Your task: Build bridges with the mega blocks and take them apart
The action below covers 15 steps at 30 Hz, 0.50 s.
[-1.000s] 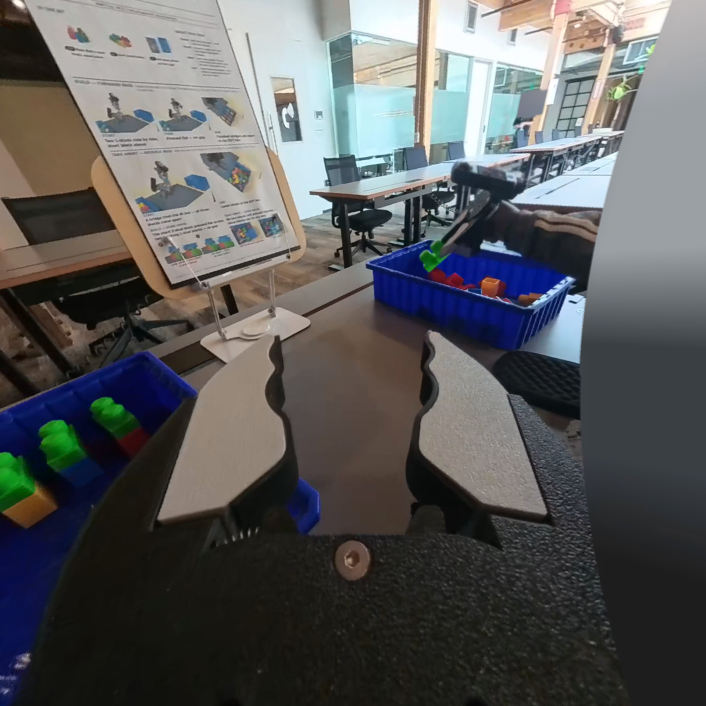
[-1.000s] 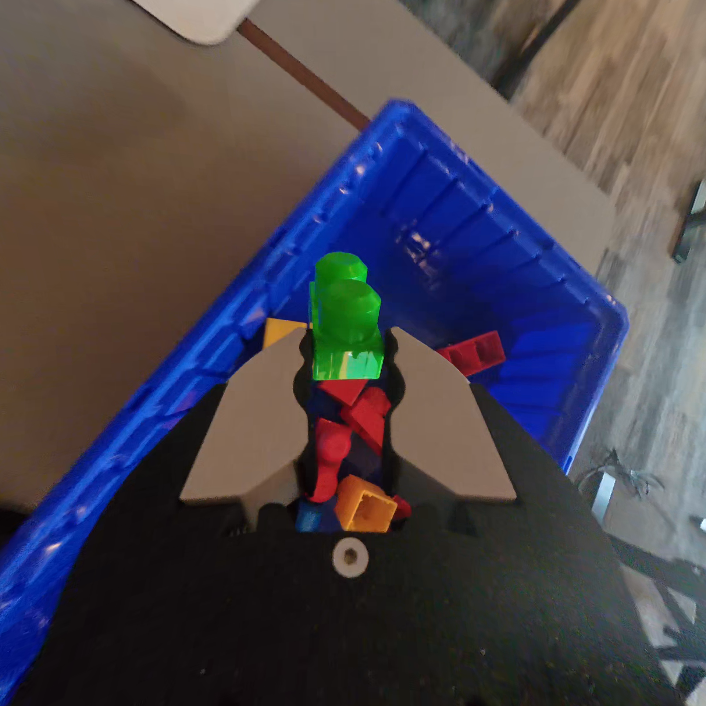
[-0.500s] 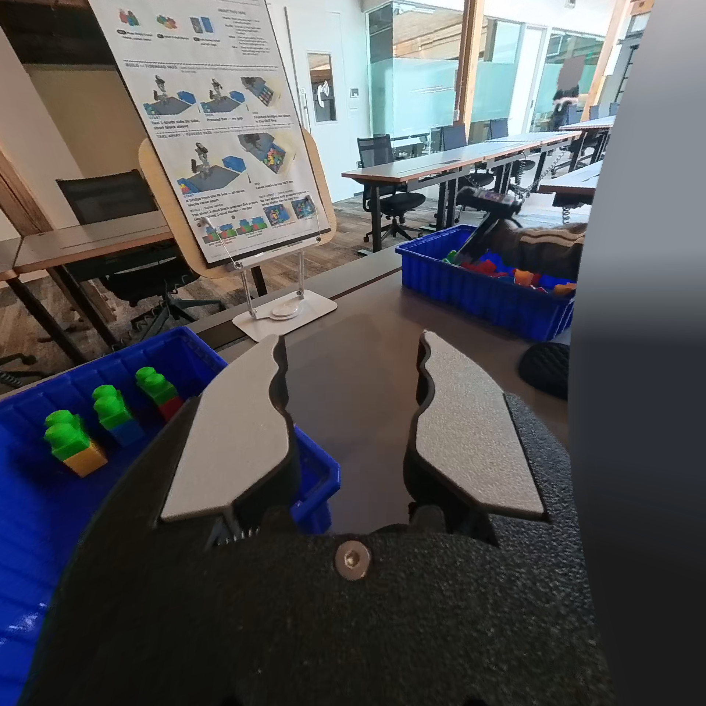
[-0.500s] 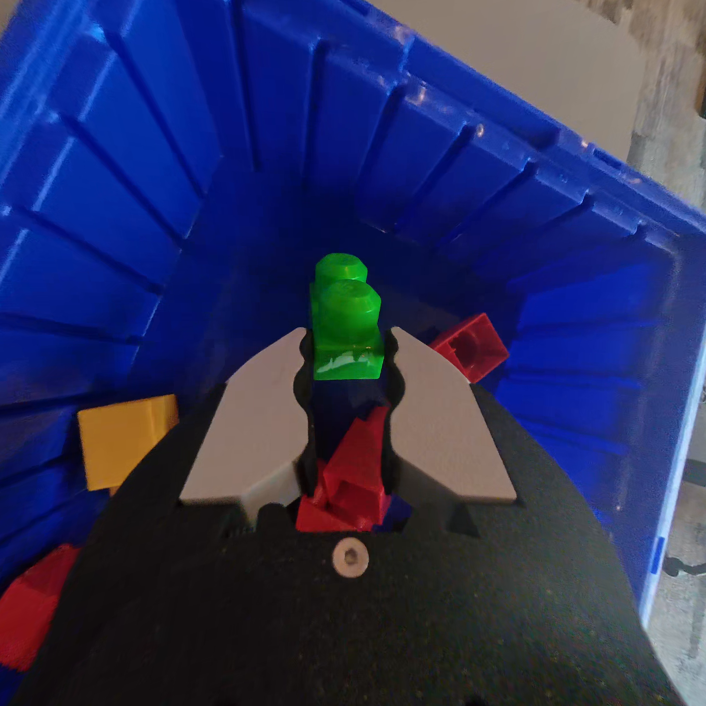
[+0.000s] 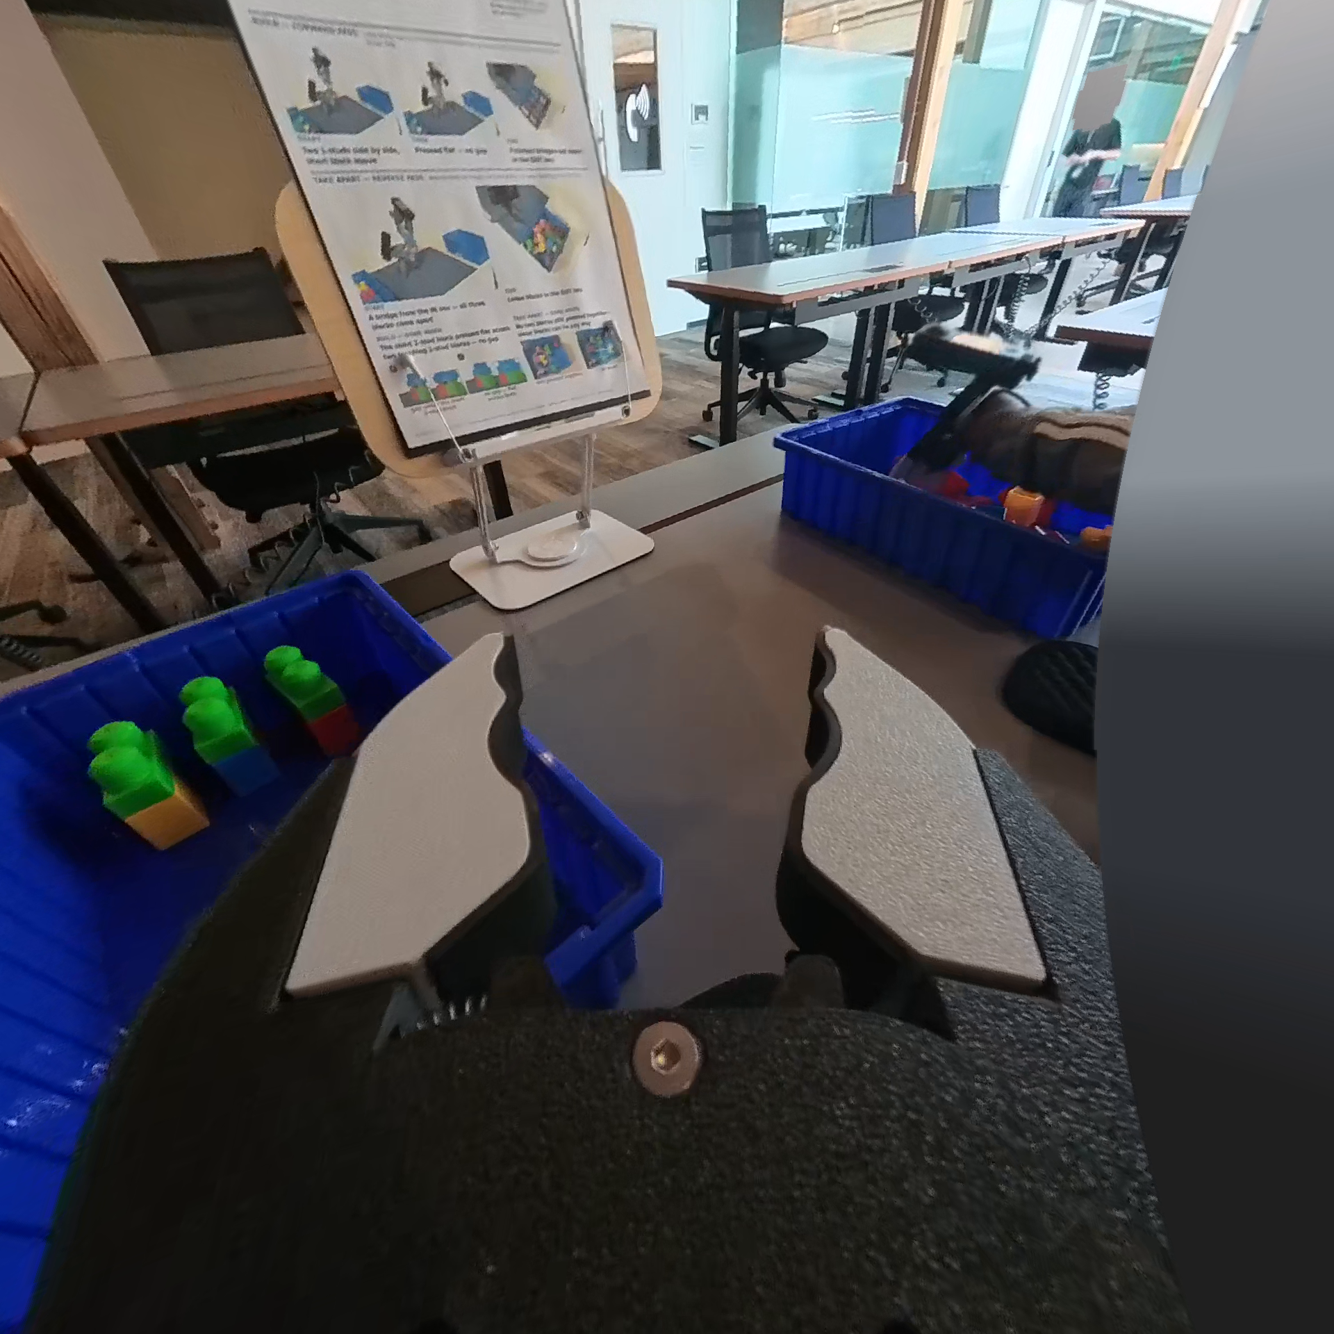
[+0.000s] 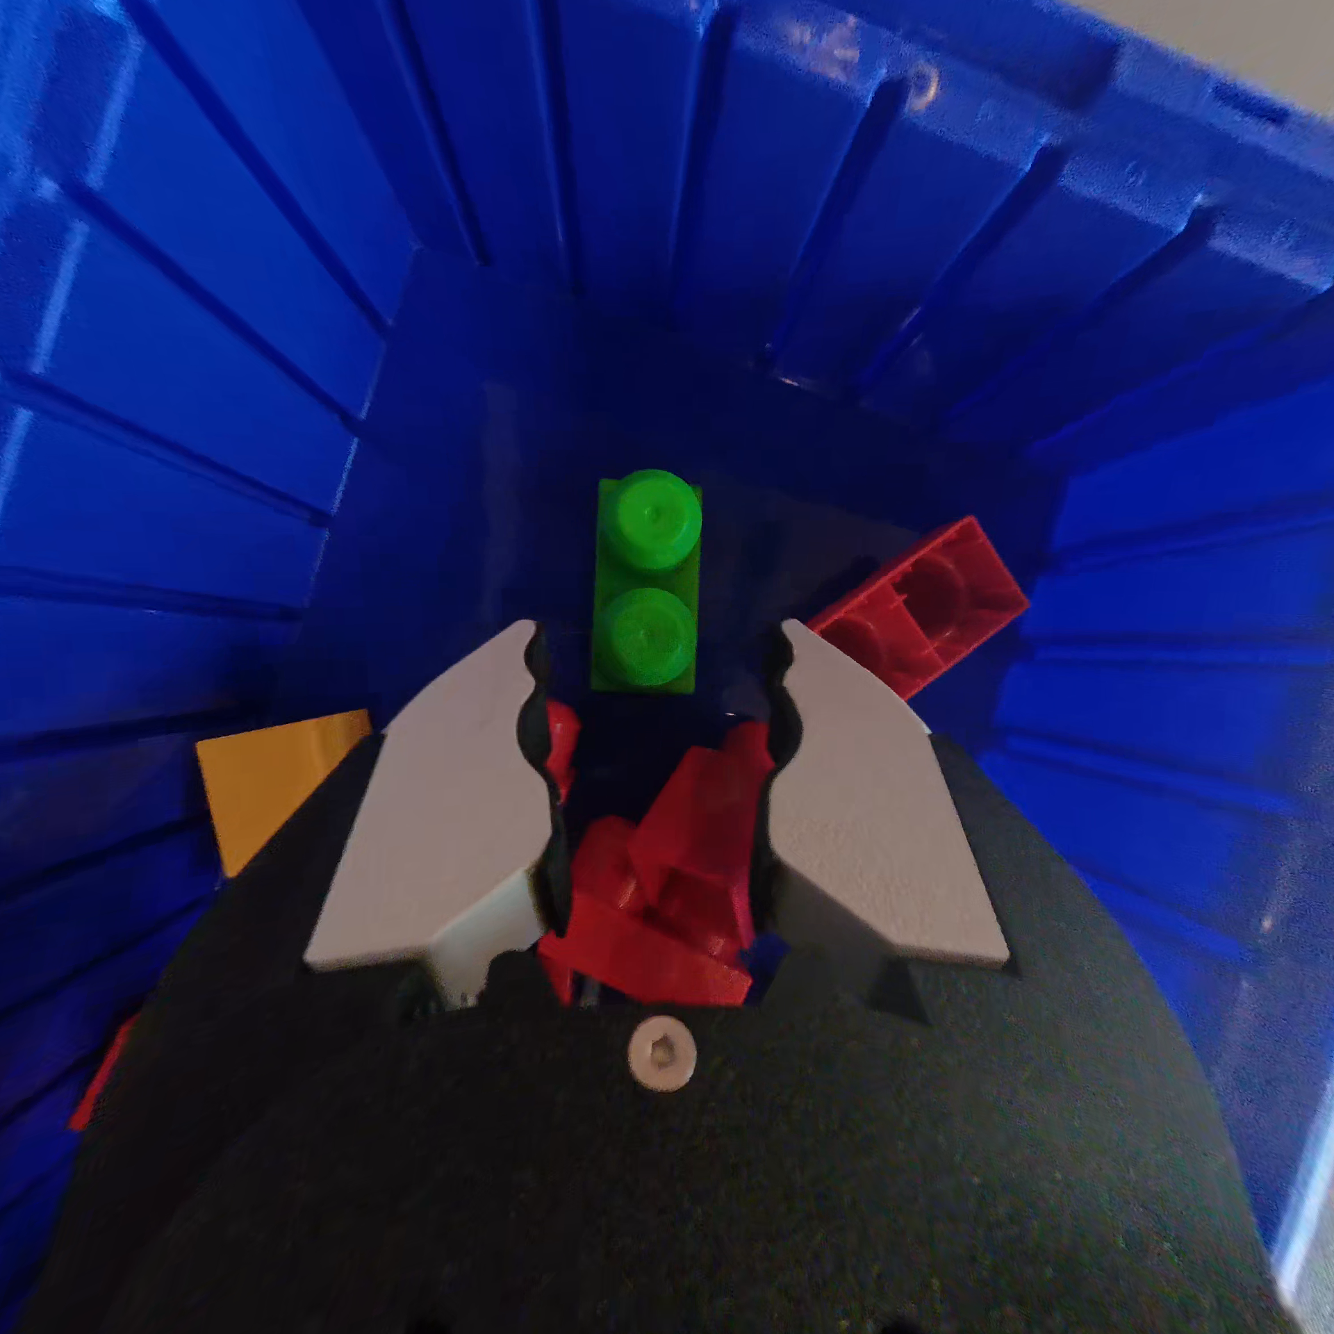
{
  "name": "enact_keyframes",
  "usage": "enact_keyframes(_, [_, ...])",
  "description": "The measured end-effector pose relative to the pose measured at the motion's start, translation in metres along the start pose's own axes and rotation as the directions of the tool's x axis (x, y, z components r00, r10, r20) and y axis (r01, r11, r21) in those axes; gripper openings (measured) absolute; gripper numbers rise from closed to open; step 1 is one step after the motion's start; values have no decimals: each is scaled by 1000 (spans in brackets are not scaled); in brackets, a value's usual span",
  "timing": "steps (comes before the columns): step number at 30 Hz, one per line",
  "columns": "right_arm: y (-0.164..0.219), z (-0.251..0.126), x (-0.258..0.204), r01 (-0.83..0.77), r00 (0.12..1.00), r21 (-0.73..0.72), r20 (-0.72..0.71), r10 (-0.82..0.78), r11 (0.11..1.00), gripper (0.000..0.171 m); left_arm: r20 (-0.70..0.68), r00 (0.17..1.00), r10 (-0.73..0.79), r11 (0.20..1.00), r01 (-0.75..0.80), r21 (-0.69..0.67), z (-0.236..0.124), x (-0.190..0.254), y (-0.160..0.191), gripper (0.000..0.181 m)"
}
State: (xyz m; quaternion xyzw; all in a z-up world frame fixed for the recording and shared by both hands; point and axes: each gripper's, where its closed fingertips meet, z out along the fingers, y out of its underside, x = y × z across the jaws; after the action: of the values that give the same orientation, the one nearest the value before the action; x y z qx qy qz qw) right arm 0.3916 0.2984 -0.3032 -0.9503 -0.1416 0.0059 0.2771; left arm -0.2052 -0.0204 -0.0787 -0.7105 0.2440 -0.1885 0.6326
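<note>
My right gripper (image 6: 658,631) is open, low inside the right blue bin (image 6: 216,303). A green two-stud block (image 6: 646,585) lies studs-up on the bin floor just past my fingertips, clear of both pads. Several red blocks (image 6: 671,866) lie under the jaws, another red block (image 6: 924,606) lies to the right and a yellow block (image 6: 274,772) to the left. My left gripper (image 5: 664,642) is open and empty above the dark table (image 5: 686,650). To its left, the left blue bin (image 5: 404,642) holds three small stacks, each with a green block on top (image 5: 133,772).
An instruction sheet on a white stand (image 5: 556,556) stands at the table's far edge. The right bin with loose blocks (image 5: 938,534) and the right gripper with a sleeve (image 5: 1047,447) show at the right. A black pad (image 5: 1054,693) lies nearby. Office desks and chairs stand behind.
My right gripper went down into the bin with the green block, then opened; the block left the grasp and now lies on the bin floor. My left gripper opened a little wider.
</note>
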Motion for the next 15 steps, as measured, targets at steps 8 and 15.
enact_keyframes(8, [-20, -67, -38, 34, 995, 160, 83, -48, 987, 75, 27, 1000, 2, 996, 0, -91, 9, -33, 12, 79])
enact_keyframes(15, [-17, -164, -110, 140, 972, 377, 127, -200, 916, 83, 89, 996, 11, 991, 1, -132, 20, -76, 24, 75])
